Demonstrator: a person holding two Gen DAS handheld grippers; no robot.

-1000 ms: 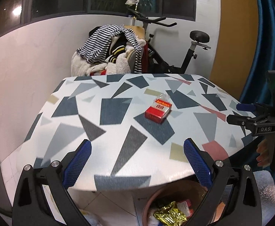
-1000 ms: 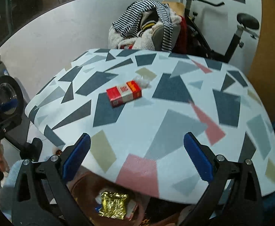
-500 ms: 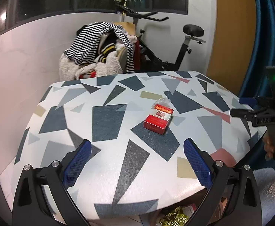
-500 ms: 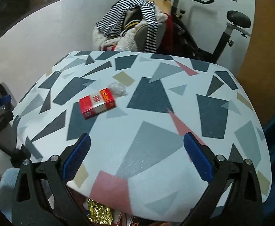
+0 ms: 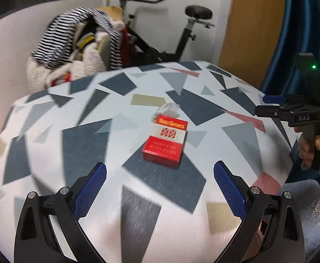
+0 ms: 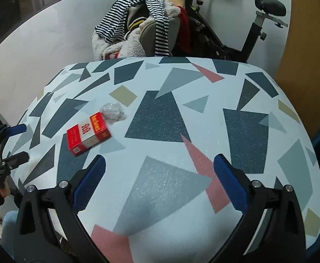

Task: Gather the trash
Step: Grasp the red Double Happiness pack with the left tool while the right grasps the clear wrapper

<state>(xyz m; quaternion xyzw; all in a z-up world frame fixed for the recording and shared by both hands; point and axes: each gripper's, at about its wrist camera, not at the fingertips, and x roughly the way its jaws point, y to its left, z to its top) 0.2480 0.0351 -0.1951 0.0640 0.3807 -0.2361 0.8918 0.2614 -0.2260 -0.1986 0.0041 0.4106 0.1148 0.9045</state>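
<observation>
On the patterned tablecloth (image 5: 89, 144) the red cigarette pack (image 5: 165, 141) lies flat, with a crumpled bit of clear wrapper (image 5: 167, 109) touching its far end. Compared with a second ago, both cameras have come up and forward over the table: the brown bin with gold foil that showed under the near edge has dropped out of view, and the pack looms larger and closer in the left wrist view. The pack and wrapper themselves have not shifted on the cloth.

Going left to right in the left wrist view: the left gripper (image 5: 160, 175) is spread wide, its blue pads (image 5: 91, 188) well apart, empty and touching nothing, with the pack just beyond and between them. Further right, the right gripper (image 5: 269, 105) hangs over the table's right edge, held by a hand (image 5: 313, 146).

In the right wrist view, the left gripper (image 6: 15, 142) shows at the far left edge with fingers parted, then the cigarette pack (image 6: 87, 133) and wrapper (image 6: 112, 111) sit left of centre. The right gripper (image 6: 159, 175) is also fully parted, holding nothing, over bare cloth, with the pack off to the left of its left pad (image 6: 89, 184). Behind the table stand a chair heaped with striped clothing (image 6: 142, 19) and an exercise bike (image 6: 254, 32).
</observation>
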